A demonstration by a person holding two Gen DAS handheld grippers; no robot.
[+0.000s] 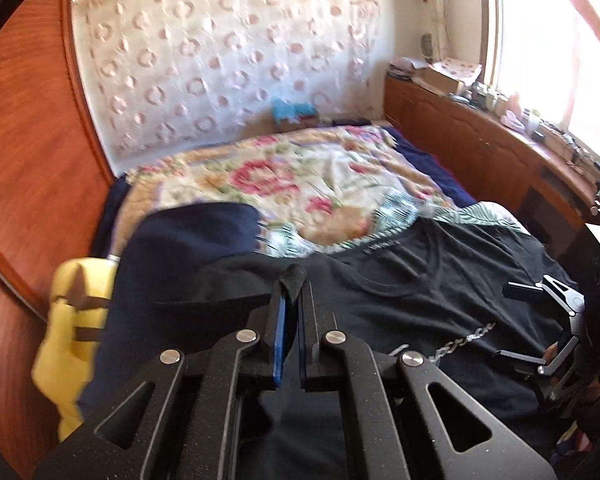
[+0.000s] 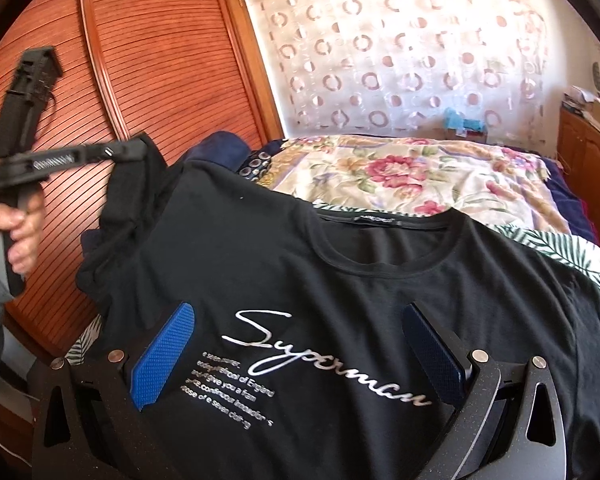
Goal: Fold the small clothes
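A black cotton T-shirt with silver script lettering on its chest (image 2: 324,280) lies face up and mostly spread out on a floral quilted bedspread in cream, pink and green (image 2: 420,172), its round neckline toward twelve o'clock in the right wrist view and its body filling the lower half of both pictures. The left gripper (image 1: 294,304), black with blue pads, is clenched tight on a fold of the shirt's cloth, and in the right wrist view it shows at nine o'clock, raised off the bed with the left sleeve bunched and hanging from its tip; a hand (image 2: 10,236) grips its handle there. The right gripper (image 2: 296,344) stands released, its two blue-padded fingers (image 2: 164,356) spread wide to either side of the lettering and poised over the chest, with no cloth pinched between them; whether they touch the fabric I cannot tell. Judging from this, the folding has only begun: the sleeve at ten o'clock is lifted for a first fold inward, while the sleeve at three o'clock, the sides and the hem appear unfolded. Left to do, most likely, are laying that sleeve across the chest, matching it on the other side, then doubling the body up. A ribbed reddish wooden wardrobe door (image 2: 160,60) stands beyond at eleven o'clock.
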